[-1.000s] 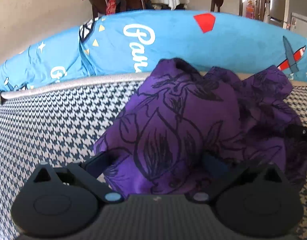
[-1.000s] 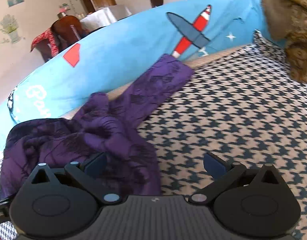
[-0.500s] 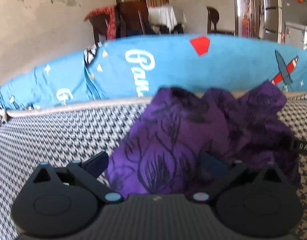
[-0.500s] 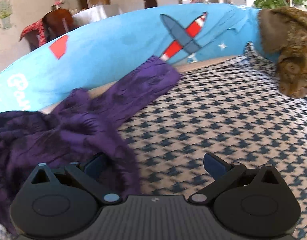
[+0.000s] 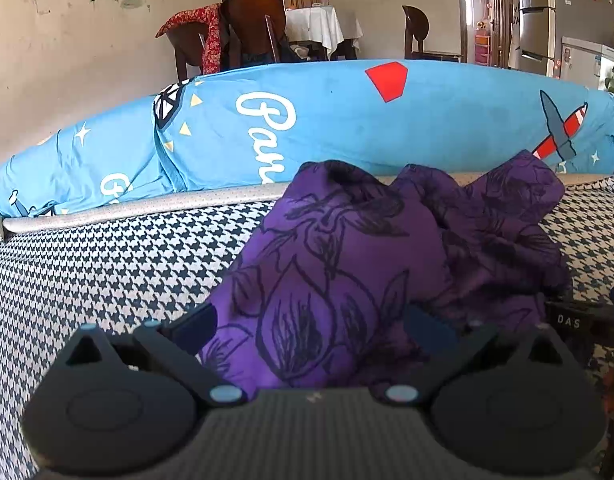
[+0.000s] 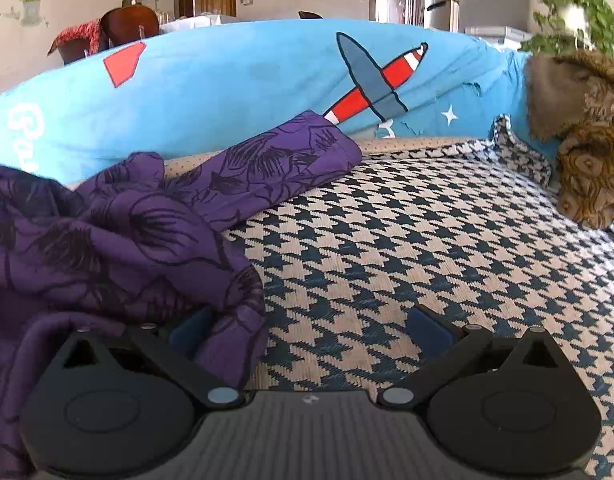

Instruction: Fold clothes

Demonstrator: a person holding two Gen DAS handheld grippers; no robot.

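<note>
Compared with 0.5 s back, the left gripper (image 5: pixel 307 324) has dropped back down toward the purple garment (image 5: pixel 347 264), so the cloth fills more of its view again, and the right gripper (image 6: pixel 307 326) has swung a bit so the fabric now drapes over its left finger.

Both tongs are spread wide. On the left one the 2 fingers sit either side of a hump of purple fabric with black flower outlines; the cloth is bunched up between them but they aren't squeezing it. On the right one, a fold of the same garment (image 6: pixel 119 240) hangs over the left finger (image 6: pixel 187 330), while the right finger (image 6: pixel 427 328) is out over bare bedcover, so nothing is pinched there either.

The garment lies crumpled on the houndstooth bedcover (image 6: pixel 427 248), toward the far edge, with 1 long piece (image 6: pixel 279 160) stretched out flat toward the blue airplane-print bolster (image 6: pixel 247 80) and touching it. A brown furry thing (image 6: pixel 579 132) sits at the right end of the bed, well apart from the clothes. Dining chairs and a table with a white cloth (image 5: pixel 315 28) are in the room behind.
</note>
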